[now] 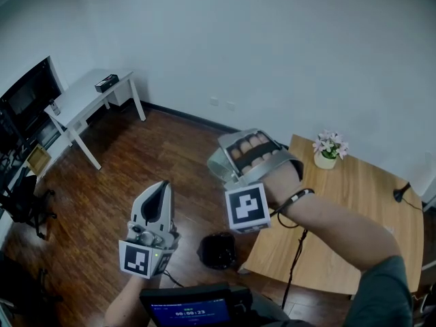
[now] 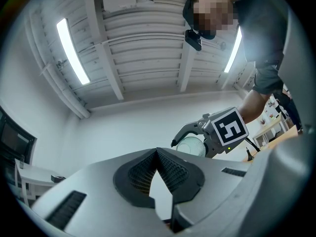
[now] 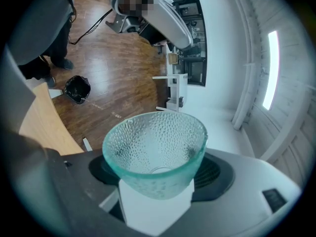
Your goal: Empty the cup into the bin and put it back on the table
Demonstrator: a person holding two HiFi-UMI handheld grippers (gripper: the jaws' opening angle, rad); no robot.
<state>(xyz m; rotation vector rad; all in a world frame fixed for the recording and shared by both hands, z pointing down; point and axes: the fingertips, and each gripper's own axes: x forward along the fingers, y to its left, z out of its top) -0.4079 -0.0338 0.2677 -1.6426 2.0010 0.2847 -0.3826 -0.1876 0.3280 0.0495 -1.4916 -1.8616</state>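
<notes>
A pale green dimpled glass cup (image 3: 155,152) sits between the jaws of my right gripper (image 3: 158,177), which is shut on it; the inside of the cup looks empty. In the head view my right gripper (image 1: 219,161) hangs over the floor, just off the wooden table's (image 1: 354,203) left edge and above the black bin (image 1: 218,251). The cup itself is hidden there. The bin (image 3: 77,89) also shows on the floor in the right gripper view. My left gripper (image 1: 161,191) is raised at the lower left, its pads (image 2: 165,169) meeting with nothing between them, and it sees the cup (image 2: 190,146).
A small pot of pink flowers (image 1: 329,152) stands at the table's far edge, and a black cable (image 1: 296,257) hangs over its near side. A white side table (image 1: 85,101) and a dark screen (image 1: 27,97) stand at the far left on the wood floor.
</notes>
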